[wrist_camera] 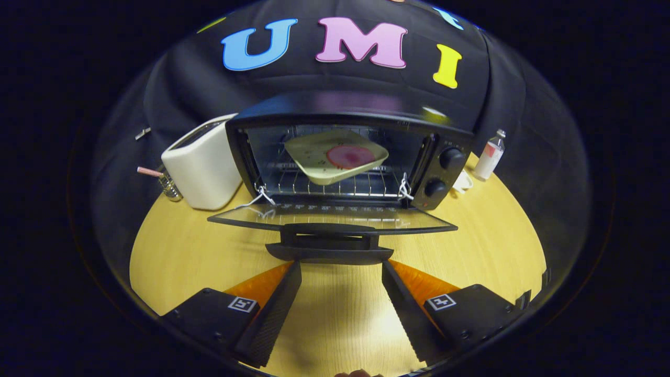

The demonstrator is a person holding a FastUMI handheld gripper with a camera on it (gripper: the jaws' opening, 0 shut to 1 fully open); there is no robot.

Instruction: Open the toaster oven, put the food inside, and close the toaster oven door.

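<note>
- The gripper (341, 264) sits low over the wooden table (487, 256), its two fingers spread wide with nothing between them but bare tabletop
- The fingertips (293, 269) end just short of the door handle (330, 246), close to it without clearly touching
- The toaster oven (345, 152) stands just beyond the fingers, its glass door (335, 217) folded fully down and lying flat toward the gripper
- A pale plate (335, 154) rests tilted on the wire rack (330, 183) inside the oven, carrying a round pink slice of food (349, 155)
- White cords (260, 196) hang at both lower corners of the oven opening, near the door hinges
- Two black knobs (451, 158) sit one above the other on the oven's right-hand panel
- A white toaster (201, 162) stands beside the oven on its left, touching or nearly so
- A small bottle (490, 154) stands to the right of the oven, apart from it, with a small white object (462, 182) between the two
</note>
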